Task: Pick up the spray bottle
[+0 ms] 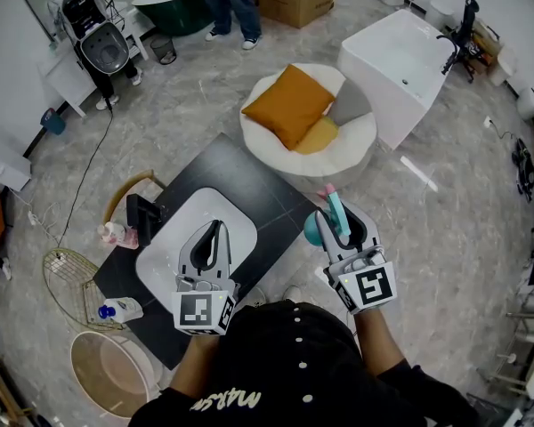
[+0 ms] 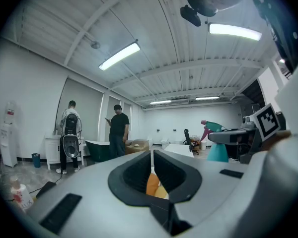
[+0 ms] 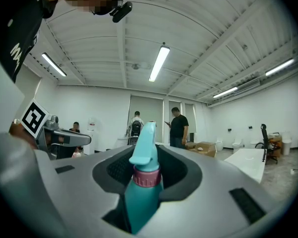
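Person's dark clothing (image 1: 285, 363): nearest to the head camera, it fills the lower edge of that view; both arms reach forward from it.
Right gripper (image 1: 343, 225): points level, jaws half closed and clamped on the spray bottle (image 1: 331, 213).
Place of the bottle: lifted in the right gripper, off any surface, over the right edge of the black table (image 1: 249, 181).
Hold: the jaws sit about the neck near the pink collar (image 3: 148, 176); the teal head stands above them and the cone body hangs below.
Left gripper (image 1: 215, 228): jaws closed together with nothing between, level above the white tray (image 1: 165, 247).
Handling, my judgement: it is a plastic bottle, probably light, but I cannot tell how full it is. The smooth tapered body may slip. The neck is stiff and the collar gives a stop, so this is the good place to hold.
Risk: pressing the trigger, or the bottle swinging if it is tilted.
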Action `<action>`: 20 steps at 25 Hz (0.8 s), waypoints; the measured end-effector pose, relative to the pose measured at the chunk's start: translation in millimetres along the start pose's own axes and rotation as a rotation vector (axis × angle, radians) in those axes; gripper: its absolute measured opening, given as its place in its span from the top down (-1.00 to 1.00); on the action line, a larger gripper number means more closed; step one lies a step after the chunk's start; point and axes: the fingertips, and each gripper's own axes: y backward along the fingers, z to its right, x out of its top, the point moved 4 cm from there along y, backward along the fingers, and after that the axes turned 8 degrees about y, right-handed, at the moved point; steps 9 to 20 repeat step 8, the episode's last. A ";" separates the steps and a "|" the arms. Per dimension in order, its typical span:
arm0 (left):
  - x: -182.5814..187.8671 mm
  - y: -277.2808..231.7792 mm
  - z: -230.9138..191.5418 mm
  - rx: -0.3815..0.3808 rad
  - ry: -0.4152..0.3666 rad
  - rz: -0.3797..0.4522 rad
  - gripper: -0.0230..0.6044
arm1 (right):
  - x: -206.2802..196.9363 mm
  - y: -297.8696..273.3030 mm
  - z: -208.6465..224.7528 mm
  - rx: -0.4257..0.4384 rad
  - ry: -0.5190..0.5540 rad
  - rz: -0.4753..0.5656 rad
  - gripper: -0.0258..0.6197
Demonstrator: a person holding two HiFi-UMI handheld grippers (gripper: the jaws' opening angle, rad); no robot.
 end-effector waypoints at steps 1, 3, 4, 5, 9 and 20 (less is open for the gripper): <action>-0.3 0.4 -0.2 0.000 0.000 0.000 0.84 | 0.2 -0.3 -0.8 0.001 -0.002 0.001 0.54; -1.2 1.1 -0.9 0.001 0.002 0.001 0.84 | 0.3 -1.0 -2.6 0.002 -0.003 0.002 0.54; -1.6 1.5 -1.3 0.001 0.003 0.001 0.84 | 0.4 -1.3 -3.4 0.003 -0.004 0.005 0.54; -1.9 1.8 -1.7 0.000 0.003 0.001 0.84 | 0.3 -1.5 -4.2 0.003 -0.006 0.006 0.54; -2.8 2.3 -2.6 -0.002 0.002 0.001 0.84 | -1.0 -1.3 -5.8 0.001 -0.008 -0.002 0.54; -2.8 2.3 -2.6 -0.002 0.002 0.001 0.84 | -1.0 -1.3 -5.8 0.001 -0.008 -0.002 0.54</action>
